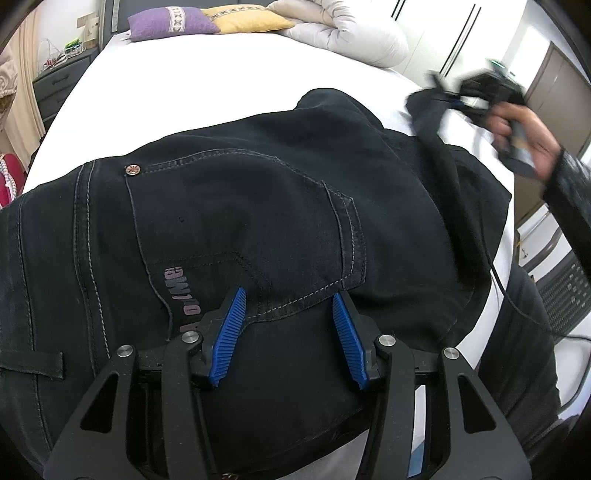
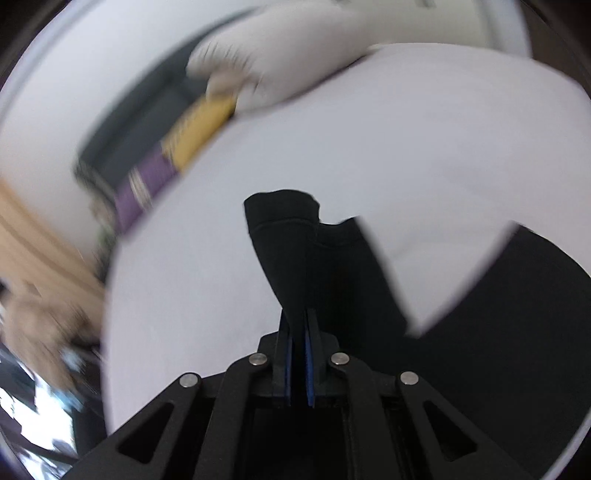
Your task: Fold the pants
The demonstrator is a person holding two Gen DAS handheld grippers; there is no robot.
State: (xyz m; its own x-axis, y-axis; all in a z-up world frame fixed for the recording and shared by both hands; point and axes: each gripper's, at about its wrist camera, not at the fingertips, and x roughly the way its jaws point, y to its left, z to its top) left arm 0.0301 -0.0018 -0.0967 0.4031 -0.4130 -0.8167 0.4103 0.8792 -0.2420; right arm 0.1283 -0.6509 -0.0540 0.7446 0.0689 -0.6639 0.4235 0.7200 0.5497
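The dark pants (image 1: 258,206) lie spread across the white bed (image 1: 184,99), seat side up, with a back pocket (image 1: 236,221) and its pale stitching directly ahead of my left tongs (image 1: 289,325). A copper rivet (image 1: 132,169) sits at the pocket's far left corner, and faded lettering runs along the cloth just left of my left blue pad. My left tongs stand partly open right over the seat of the pants; the pads (image 1: 231,332) rest apart with denim showing between them, gripping nothing that I can see.

My right tongs (image 2: 299,354) are closed tight on a pant leg (image 2: 295,251), the cloth pinched between the two blue pads and rising away in front of them to its hemmed end. From the left view the right tongs sit far off to my upper right, blurred, with my hand (image 1: 517,136) around the handle and the leg end hanging from the tips.

Beyond the pants, at the far side of the bed from my left tongs, lie a purple cushion (image 1: 170,22), a yellow cushion (image 1: 247,18) and a bundled white duvet (image 1: 340,29).
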